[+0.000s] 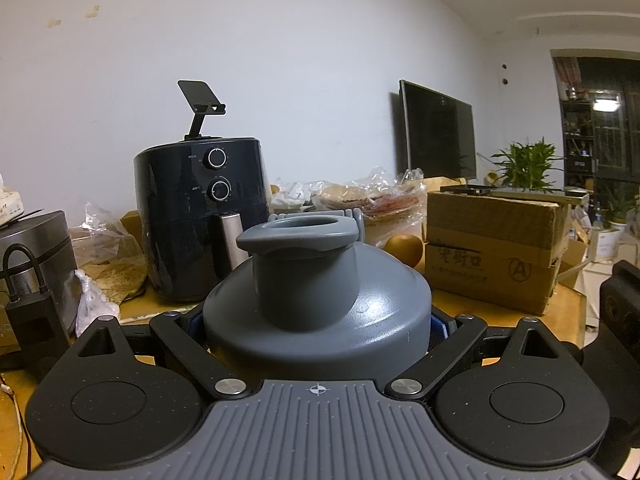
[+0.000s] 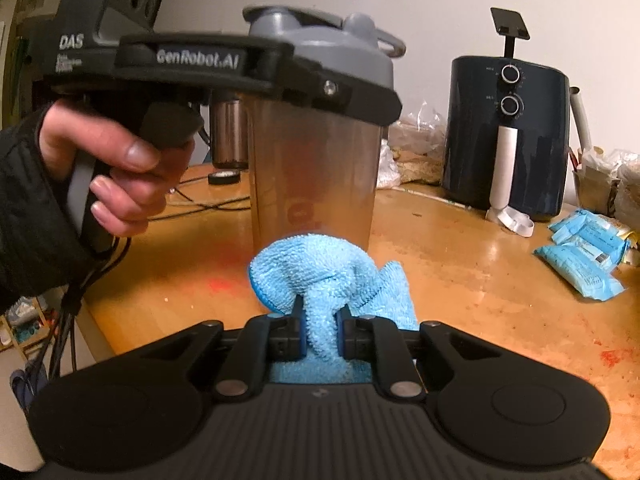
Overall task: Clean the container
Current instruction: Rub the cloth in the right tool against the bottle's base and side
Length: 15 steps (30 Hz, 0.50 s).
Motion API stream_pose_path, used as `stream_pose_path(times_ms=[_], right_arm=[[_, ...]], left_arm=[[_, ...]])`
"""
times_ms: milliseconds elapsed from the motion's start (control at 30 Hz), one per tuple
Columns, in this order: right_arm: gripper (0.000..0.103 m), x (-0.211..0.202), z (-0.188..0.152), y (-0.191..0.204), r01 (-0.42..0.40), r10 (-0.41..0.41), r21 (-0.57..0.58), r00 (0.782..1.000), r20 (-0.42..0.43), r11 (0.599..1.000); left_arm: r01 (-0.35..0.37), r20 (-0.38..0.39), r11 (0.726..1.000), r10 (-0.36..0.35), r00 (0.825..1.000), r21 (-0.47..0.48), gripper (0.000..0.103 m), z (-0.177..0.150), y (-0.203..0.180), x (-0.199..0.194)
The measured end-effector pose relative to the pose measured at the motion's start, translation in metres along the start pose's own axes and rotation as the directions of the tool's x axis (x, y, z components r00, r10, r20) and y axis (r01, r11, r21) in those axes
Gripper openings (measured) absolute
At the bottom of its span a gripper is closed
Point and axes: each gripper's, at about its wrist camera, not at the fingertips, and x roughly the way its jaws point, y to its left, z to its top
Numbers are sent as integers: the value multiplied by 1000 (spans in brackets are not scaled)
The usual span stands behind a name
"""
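The container is a steel shaker bottle (image 2: 312,172) with a grey lid (image 1: 304,280) and an open spout. My left gripper (image 1: 317,330) is shut on it just under the lid, blue pads pressed to both sides. In the right wrist view a hand (image 2: 120,168) holds that gripper, and one of its fingers (image 2: 352,98) crosses the bottle's top. My right gripper (image 2: 320,320) is shut on a bunched light blue cloth (image 2: 320,272). The cloth sits low in front of the bottle and hides its base; I cannot tell whether they touch.
A dark air fryer (image 2: 508,136) stands at the back of the wooden table (image 2: 460,280). Blue packets (image 2: 580,256) lie at the right, a tape roll (image 2: 224,178) and cables behind the bottle. Cardboard boxes (image 1: 492,252), an orange fruit (image 1: 404,250) and plastic bags crowd the far side.
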Motion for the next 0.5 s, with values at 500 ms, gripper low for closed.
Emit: stream_pose_path(times_ms=[500], right_arm=[[7, -26, 29, 0, -1, 0, 10, 994, 110, 1000]], left_arm=[[4, -1, 1000, -4, 1000, -1, 95, 1, 1, 0]])
